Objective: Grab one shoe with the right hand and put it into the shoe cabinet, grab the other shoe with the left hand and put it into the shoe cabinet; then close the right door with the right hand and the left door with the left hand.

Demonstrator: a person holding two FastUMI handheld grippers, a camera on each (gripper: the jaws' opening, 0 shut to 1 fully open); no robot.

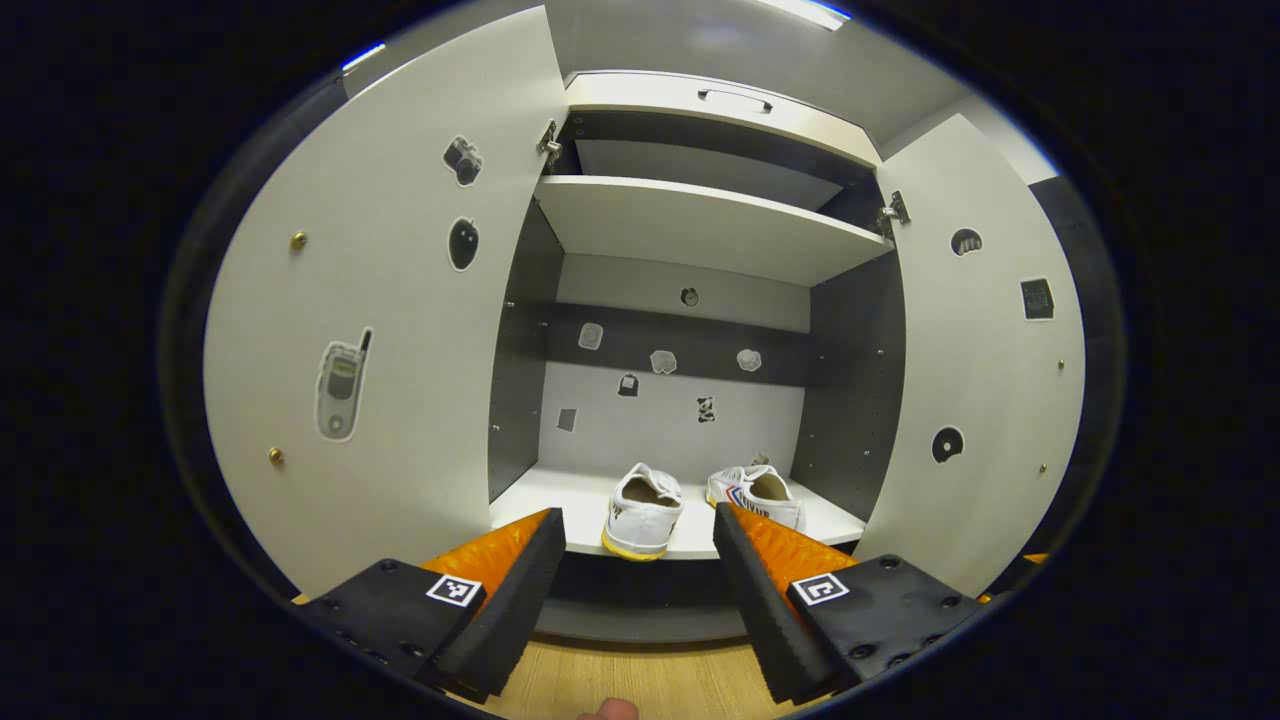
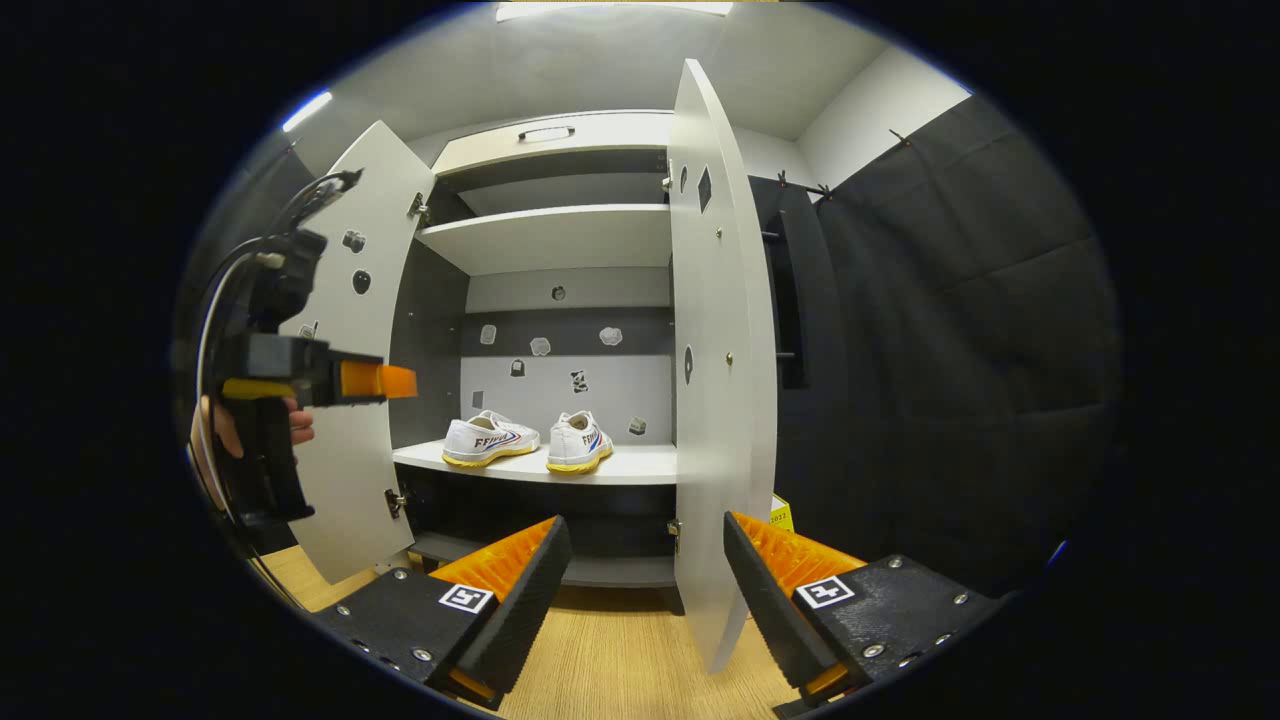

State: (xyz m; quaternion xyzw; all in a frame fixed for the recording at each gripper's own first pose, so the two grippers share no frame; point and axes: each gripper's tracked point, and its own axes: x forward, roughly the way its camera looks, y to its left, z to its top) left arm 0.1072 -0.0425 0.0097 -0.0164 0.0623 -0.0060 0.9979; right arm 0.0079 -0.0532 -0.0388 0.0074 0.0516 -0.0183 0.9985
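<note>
Shoes on the shelf, both doors open

Shoes are the centre of this moment: the left shoe [image 2: 490,441] and the right shoe [image 2: 580,443] stand side by side on the lower shelf [image 2: 640,465] of the shoe cabinet [image 2: 560,130], close together, the right one just at the front edge. So the placing part looks done, and the doors remain.

The right door [image 2: 715,380] stands swung out, nearly edge-on in the right gripper view, and its lower edge lies between the fingers of the right tool [image 2: 640,590]. This tool is wide and holds nothing. The left door [image 1: 380,310] is also fully open, with stickers on its inner face. The left tool [image 1: 640,585] is wide and empty too, facing the shelf from in front of the cabinet above the wooden floor [image 1: 640,680].

I judge the risk is in the closing. If the right tool pushes near the hinge side, the door may hardly move or the finger may slip along the panel. If a door is swung fast, it may bounce back open. The shoe at the shelf edge may be struck by the closing door.
</note>
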